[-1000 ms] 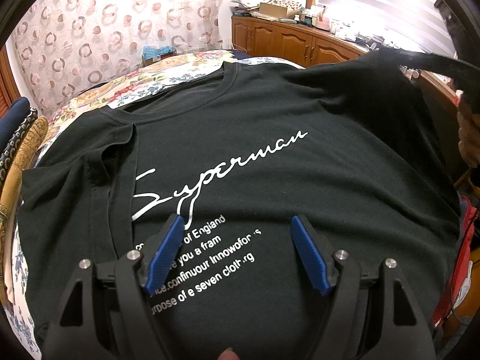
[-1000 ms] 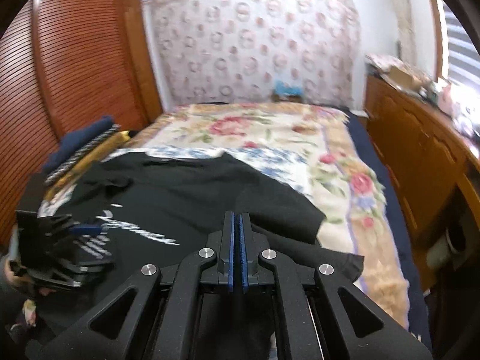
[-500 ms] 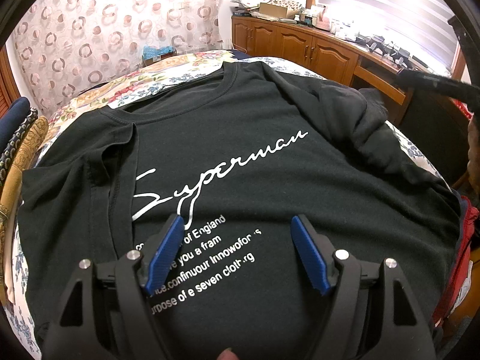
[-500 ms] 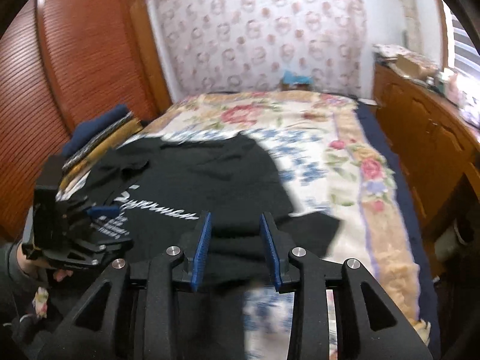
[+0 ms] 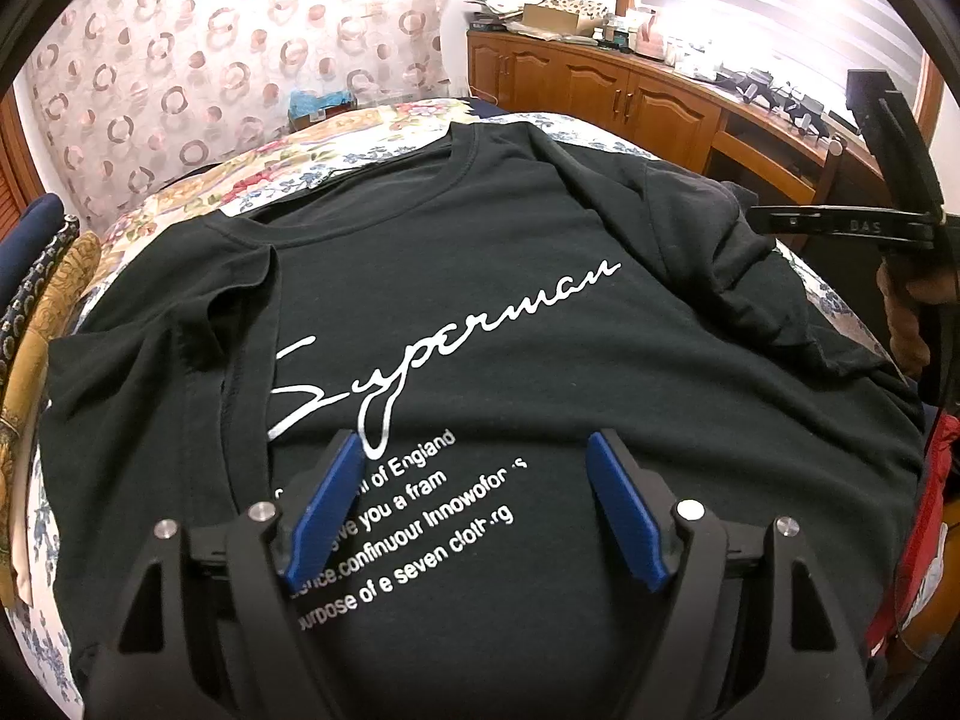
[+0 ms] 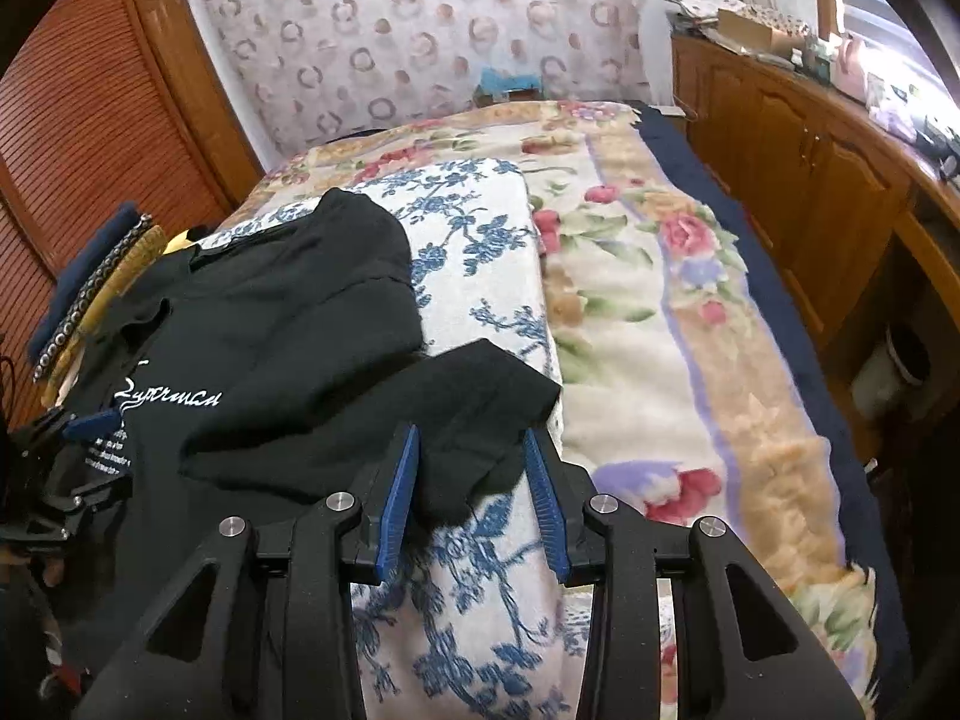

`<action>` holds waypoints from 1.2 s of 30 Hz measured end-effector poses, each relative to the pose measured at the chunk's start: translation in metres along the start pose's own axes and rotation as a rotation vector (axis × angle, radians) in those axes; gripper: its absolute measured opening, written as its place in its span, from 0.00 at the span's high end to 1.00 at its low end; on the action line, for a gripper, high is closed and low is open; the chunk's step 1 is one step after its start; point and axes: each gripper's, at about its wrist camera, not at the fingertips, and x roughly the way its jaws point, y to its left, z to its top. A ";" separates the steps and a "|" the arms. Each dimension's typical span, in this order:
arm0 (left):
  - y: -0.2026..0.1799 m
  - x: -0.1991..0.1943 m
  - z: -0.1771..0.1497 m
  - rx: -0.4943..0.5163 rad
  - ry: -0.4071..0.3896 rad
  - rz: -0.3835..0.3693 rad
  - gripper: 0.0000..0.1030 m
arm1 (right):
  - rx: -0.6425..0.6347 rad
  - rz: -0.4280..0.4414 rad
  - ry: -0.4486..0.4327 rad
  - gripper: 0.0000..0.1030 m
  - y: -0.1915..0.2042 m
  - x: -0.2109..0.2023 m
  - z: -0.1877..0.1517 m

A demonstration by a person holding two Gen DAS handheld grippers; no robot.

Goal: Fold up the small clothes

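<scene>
Black T-shirt (image 5: pixel 492 312), sleeve fold on bed (image 6: pixel 690 324)
Left gripper (image 5: pixel 474 510) wide, empty; right gripper (image 6: pixel 474 492) opening over sleeve (image 6: pixel 480 408): regrip its edge squarely.

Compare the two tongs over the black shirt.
The left tongs stand wide open above the white lettering on the black shirt; the right tongs are narrower, jaws opening, at the folded sleeve. The left pair straddles nothing; the right pair has the sleeve's edge between its pads, unpressed. Both have blue pads.

Black T-shirt (image 5: pixel 480 312) with white lettering; floral blanket (image 6: pixel 648 312); blue-padded tongs (image 6: pixel 474 480).
</scene>
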 end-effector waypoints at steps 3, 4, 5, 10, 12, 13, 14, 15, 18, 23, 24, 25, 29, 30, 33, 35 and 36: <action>-0.001 -0.002 0.000 0.000 0.000 -0.004 0.25 | -0.036 -0.006 0.017 0.75 0.008 0.005 0.003; 0.001 -0.004 -0.001 -0.005 -0.005 -0.009 0.25 | -0.055 -0.002 0.021 0.91 0.010 0.006 0.004; 0.003 -0.009 -0.003 -0.014 -0.022 -0.018 0.25 | -0.073 0.013 0.030 0.94 0.013 0.007 0.006; 0.010 -0.040 -0.006 -0.027 -0.095 -0.002 0.25 | -0.154 0.044 -0.012 0.99 0.039 -0.007 0.017; 0.016 -0.054 -0.007 -0.039 -0.124 0.003 0.25 | -0.166 0.071 -0.050 0.99 0.050 -0.019 0.024; 0.020 -0.063 -0.008 -0.051 -0.143 0.002 0.25 | -0.177 0.086 -0.073 0.99 0.058 -0.026 0.029; 0.024 -0.069 -0.008 -0.059 -0.152 0.003 0.25 | -0.192 0.101 -0.094 0.99 0.068 -0.034 0.034; 0.027 -0.075 -0.010 -0.067 -0.162 0.006 0.25 | -0.209 0.120 -0.114 0.99 0.079 -0.041 0.040; 0.034 -0.090 -0.014 -0.082 -0.187 0.019 0.25 | -0.270 0.174 -0.146 0.99 0.115 -0.055 0.055; 0.055 -0.105 -0.025 -0.130 -0.208 0.041 0.25 | -0.362 0.279 -0.145 0.99 0.181 -0.053 0.072; 0.058 -0.105 -0.026 -0.137 -0.208 0.045 0.25 | -0.373 0.299 -0.139 0.99 0.193 -0.050 0.074; 0.060 -0.107 -0.029 -0.145 -0.208 0.048 0.25 | -0.389 0.312 -0.129 0.99 0.206 -0.046 0.074; 0.074 -0.109 -0.037 -0.173 -0.202 0.061 0.25 | -0.419 0.309 -0.112 0.68 0.230 -0.035 0.070; 0.076 -0.108 -0.038 -0.175 -0.201 0.062 0.25 | -0.411 0.304 -0.116 0.67 0.227 -0.035 0.069; 0.078 -0.108 -0.039 -0.179 -0.204 0.063 0.25 | -0.383 0.283 -0.119 0.67 0.209 -0.038 0.066; 0.078 -0.106 -0.038 -0.181 -0.204 0.061 0.25 | -0.360 0.248 -0.107 0.67 0.190 -0.037 0.060; 0.078 -0.105 -0.037 -0.181 -0.204 0.059 0.25 | -0.350 0.230 -0.096 0.67 0.180 -0.035 0.057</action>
